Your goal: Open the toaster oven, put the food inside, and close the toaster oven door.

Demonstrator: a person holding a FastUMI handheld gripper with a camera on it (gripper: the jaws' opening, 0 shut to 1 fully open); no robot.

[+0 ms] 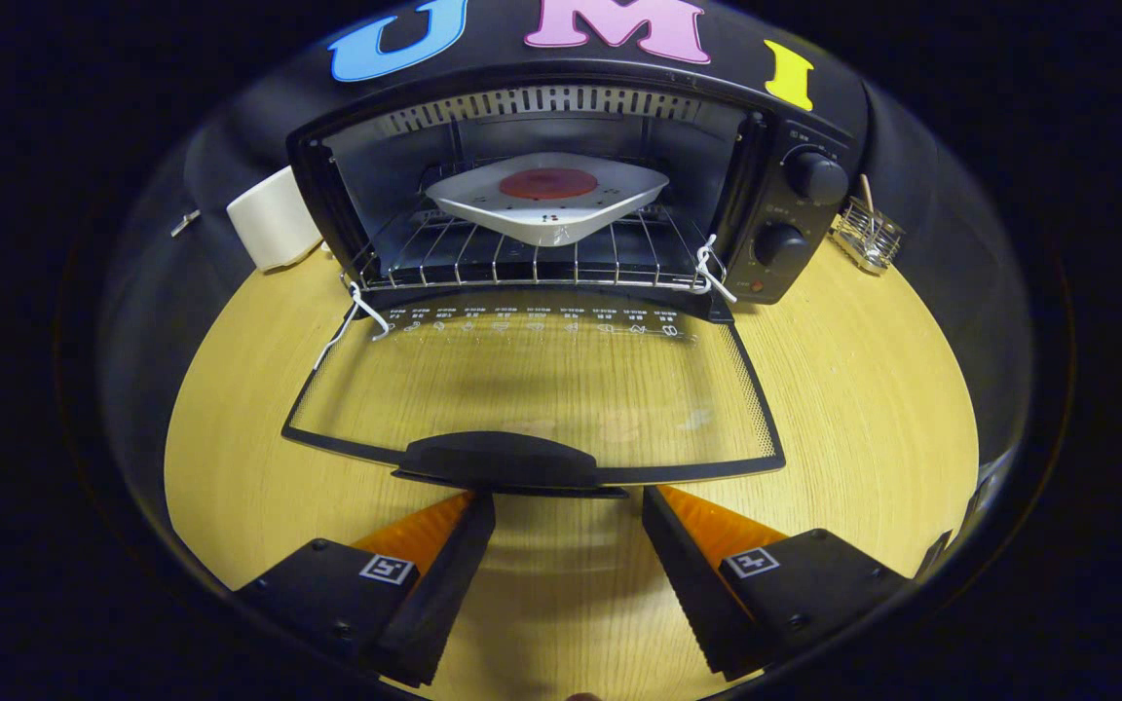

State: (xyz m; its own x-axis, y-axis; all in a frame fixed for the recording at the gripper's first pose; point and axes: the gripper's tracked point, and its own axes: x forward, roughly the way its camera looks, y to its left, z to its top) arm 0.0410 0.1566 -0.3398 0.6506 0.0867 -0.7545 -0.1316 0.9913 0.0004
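We see the oven (pixel 561 185) standing at the far side of the table (pixel 853 409), against the booth wall. Its door (pixel 532 389) is fully down, lying flat over the tabletop, glass pane toward us, with the wood grain showing through it. The door handle (pixel 507 462) sits at the near edge of the door, just ahead of the fingertips.

Inside the oven we note a wire rack (pixel 522 258). A white plate (pixel 549 200) rests on the rack, roughly centred, with a round red food (pixel 547 183) piece lying flat on its middle. White cords (pixel 712 268) are tied at the rack's front corners, one at each side; the left one hangs down past the door hinge.

Two knobs (pixel 814 175) sit one above the other on the oven's right-hand panel. A white cup (pixel 274 219) stands just beside the oven's left wall. A small wire basket (pixel 868 234) stands to the right of the oven, near but apart from it.

The gripper (pixel 568 501) is wide apart and holds nothing; we see bare table between its fingers. Both fingers are short of the handle, with the tips flanking it, left tip under the handle's left half and right tip just past its right end. We cannot tell whether either tip touches the door.
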